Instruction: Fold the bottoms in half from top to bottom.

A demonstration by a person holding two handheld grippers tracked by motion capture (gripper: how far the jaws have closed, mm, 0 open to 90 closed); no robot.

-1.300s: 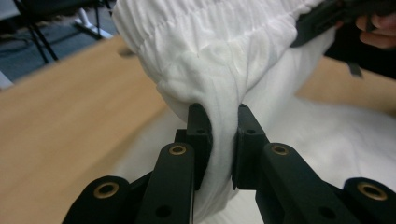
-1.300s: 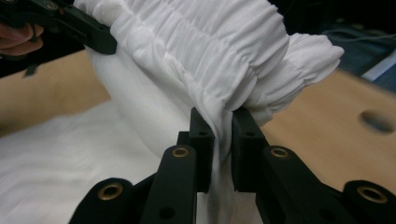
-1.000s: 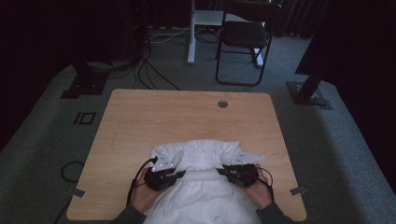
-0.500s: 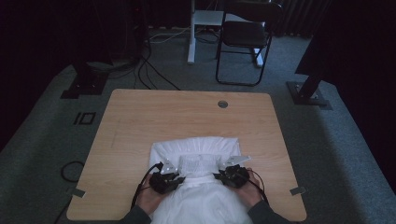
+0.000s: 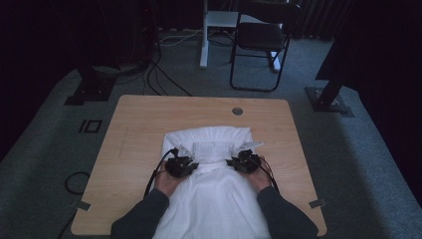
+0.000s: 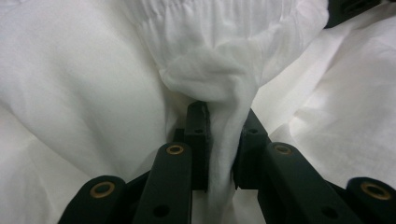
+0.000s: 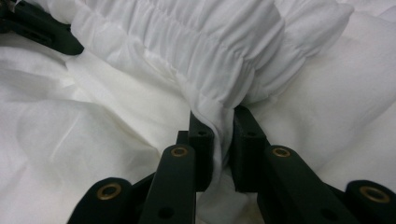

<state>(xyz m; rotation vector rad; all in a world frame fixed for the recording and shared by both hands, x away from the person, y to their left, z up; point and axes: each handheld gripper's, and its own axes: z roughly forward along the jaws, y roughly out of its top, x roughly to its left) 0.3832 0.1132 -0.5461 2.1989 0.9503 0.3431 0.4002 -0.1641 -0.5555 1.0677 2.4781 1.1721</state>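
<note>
White crumpled garment (image 5: 214, 199) with gathered elastic band (image 5: 213, 149), corners clenched in left claw (image 5: 185, 163) and right claw (image 5: 241, 161)

plain white garment (image 5: 214, 199), black fingers (image 6: 198, 135)

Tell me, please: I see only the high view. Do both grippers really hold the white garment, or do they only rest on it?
Observer: The left gripper is shut on the white garment; a twisted bunch of cloth is pinched between its jaws.
Operator: And the right one?
Observer: The right gripper is also shut on it, with a thin fold running down between its jaws.
Operator: Which part of the cloth does it grip?
Observer: The fold hangs from the end of a gathered, elastic-looking band, seen just above the jaws.
</note>
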